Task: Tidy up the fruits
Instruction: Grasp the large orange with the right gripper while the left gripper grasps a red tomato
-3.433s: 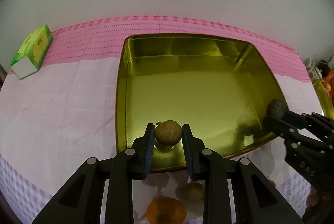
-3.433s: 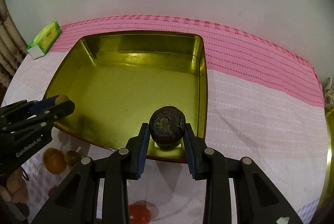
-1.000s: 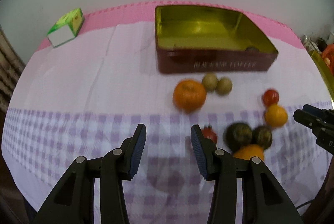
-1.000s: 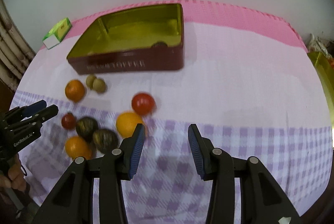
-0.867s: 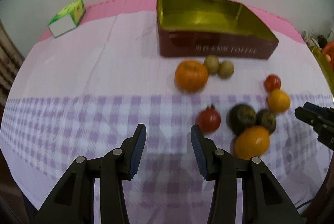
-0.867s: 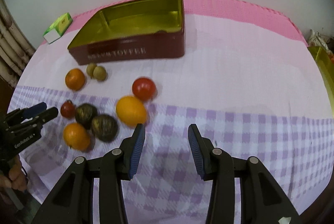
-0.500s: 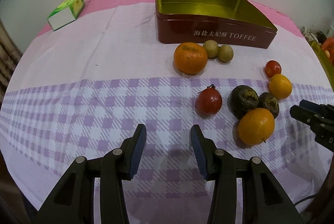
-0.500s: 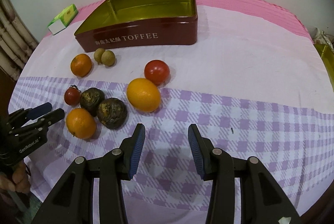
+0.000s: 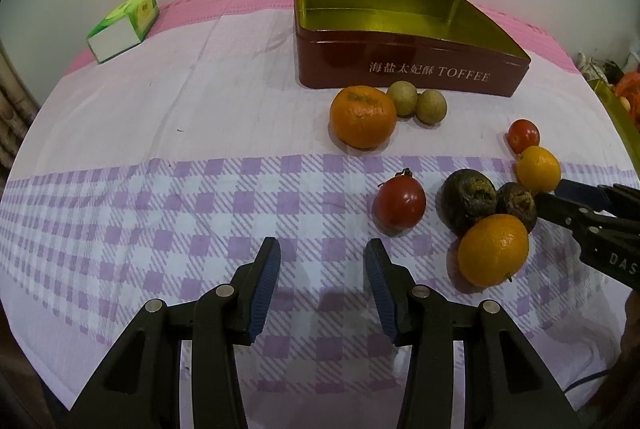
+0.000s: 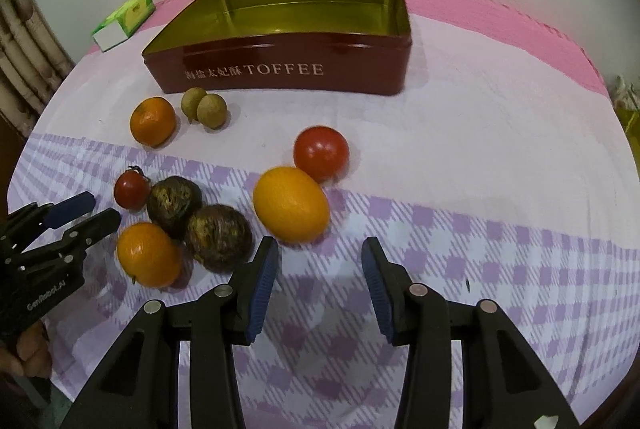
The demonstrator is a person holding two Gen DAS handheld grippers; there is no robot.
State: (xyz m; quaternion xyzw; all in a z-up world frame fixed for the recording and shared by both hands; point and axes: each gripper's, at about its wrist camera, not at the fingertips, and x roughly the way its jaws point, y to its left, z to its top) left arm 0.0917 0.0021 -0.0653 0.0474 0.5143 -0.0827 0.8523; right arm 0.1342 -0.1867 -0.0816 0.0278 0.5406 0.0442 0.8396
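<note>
Checked cloth covers the tabletop, where loose fruits lie near the red tin. Nearest the right tool, which gapes empty, sits a yellow-orange citrus: probably firm, smooth, prone to rolling, best pinched across its middle. Left tool also stands open, empty. Right side offers clear room.

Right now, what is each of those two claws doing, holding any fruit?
Left gripper: fingers open, holding nothing, above the checked cloth.
Right gripper: fingers open, holding nothing.
</note>
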